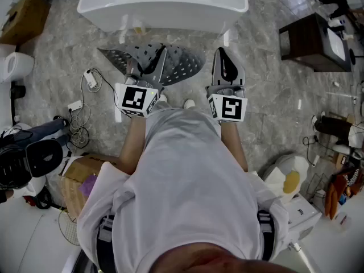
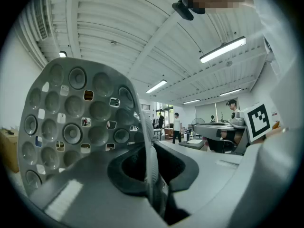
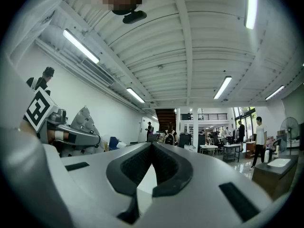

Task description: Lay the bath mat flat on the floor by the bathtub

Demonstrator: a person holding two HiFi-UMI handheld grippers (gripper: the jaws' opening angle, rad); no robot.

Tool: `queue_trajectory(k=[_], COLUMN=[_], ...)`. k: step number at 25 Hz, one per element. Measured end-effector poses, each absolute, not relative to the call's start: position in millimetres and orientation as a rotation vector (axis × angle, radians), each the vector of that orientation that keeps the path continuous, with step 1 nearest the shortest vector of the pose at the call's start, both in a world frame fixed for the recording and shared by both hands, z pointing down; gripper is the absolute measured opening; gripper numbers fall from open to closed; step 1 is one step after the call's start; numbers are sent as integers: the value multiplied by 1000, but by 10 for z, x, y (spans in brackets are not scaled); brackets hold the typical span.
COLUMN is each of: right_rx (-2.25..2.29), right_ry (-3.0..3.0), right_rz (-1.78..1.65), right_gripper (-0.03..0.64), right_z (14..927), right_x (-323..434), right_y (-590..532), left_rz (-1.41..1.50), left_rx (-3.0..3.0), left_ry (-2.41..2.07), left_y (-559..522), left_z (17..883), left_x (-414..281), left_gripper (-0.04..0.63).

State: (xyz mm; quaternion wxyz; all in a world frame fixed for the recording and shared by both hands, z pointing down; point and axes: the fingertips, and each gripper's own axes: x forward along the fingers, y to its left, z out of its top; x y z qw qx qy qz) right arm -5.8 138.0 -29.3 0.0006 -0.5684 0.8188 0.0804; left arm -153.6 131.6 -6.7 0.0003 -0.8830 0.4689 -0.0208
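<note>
A grey rubber bath mat with round cups and holes hangs off the floor just in front of the white bathtub. My left gripper is shut on one edge of it. In the left gripper view the mat stands up to the left, and its edge runs between the closed jaws of the left gripper. My right gripper is level beside the mat, to its right and apart from it. Its jaws meet at the tips of the right gripper with nothing between them. The right gripper view shows the mat at the far left.
A dark cabinet stands at the right. A power strip and cables lie on the marble floor at the left, with a cardboard box near my feet. Bags and white fixtures crowd the left and lower right edges.
</note>
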Motion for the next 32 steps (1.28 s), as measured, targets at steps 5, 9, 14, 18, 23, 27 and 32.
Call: queue_trajectory(k=[5,9,14,18,23,27,32], right_rx=[-1776,-1785,-1812,-1835,-1839,-1824,-1793], right_ry=[2546,2523,2499,2484,2493,2505,2507], right_rz=[248,223,188,173,144,120,89], right_gripper=[2,2,2,2,2,2,2], right_z=[-311,-266,-200,-163,-84,-34,-6], right_x=[-18,86,232,390,604,780,1021], right_y=[1353,1304,1284,1291,1306,1292,1300], left_rz=[-67,-67,-78,-94,-136,-169,-197], left_rx=[-2757,-2747,-2759,-2758,-2755,-2745,-2728], left_ry=[1490,1502,1489,1491,1505,1523,1520], left_y=[1271,1226,1197,1153,1138,1126,1124], left_z=[-66,-42,-18,2,74,110,108], left_x=[-1558,-1572,-1596,-1558,-1415,-1269,-1076], left_gripper=[29,29,29,29,31,31,31])
